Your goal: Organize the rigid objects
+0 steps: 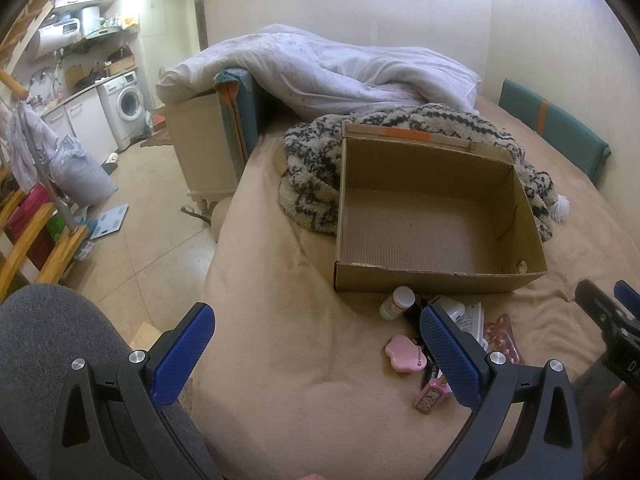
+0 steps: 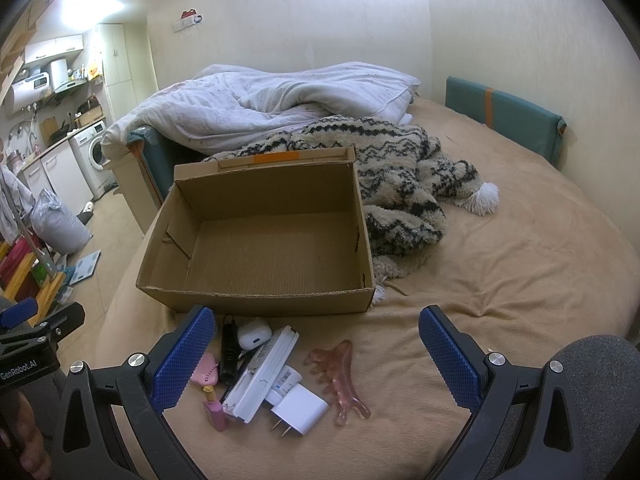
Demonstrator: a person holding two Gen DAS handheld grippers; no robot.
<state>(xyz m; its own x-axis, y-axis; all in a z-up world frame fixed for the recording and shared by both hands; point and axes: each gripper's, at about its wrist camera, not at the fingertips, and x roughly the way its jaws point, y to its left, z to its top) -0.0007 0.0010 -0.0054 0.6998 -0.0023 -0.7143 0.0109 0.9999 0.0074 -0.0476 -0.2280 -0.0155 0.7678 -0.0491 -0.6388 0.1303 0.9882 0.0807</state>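
Note:
An open, empty cardboard box (image 2: pixel 256 240) (image 1: pixel 432 220) rests on the tan bed. In front of it lies a heap of small objects: a white earbud case (image 2: pixel 255 333), a black tube (image 2: pixel 229 350), a long white case (image 2: pixel 262 376), a white plug adapter (image 2: pixel 299 409), a pink comb-shaped massager (image 2: pixel 340 376), a pink bottle (image 2: pixel 216 410) (image 1: pixel 430 394), a pink heart charm (image 1: pixel 401 354) and a white pill bottle (image 1: pixel 397 302). My right gripper (image 2: pixel 316 354) hovers open over the heap. My left gripper (image 1: pixel 316 354) is open, left of the heap.
A shaggy black-and-cream blanket (image 2: pixel 400 184) and a white duvet (image 2: pixel 260 104) lie behind the box. A teal cushion (image 2: pixel 508 120) lines the far wall. The bed edge drops to a tiled floor (image 1: pixel 152 240) on the left, and grey-clad knees (image 1: pixel 52 344) sit low in both views.

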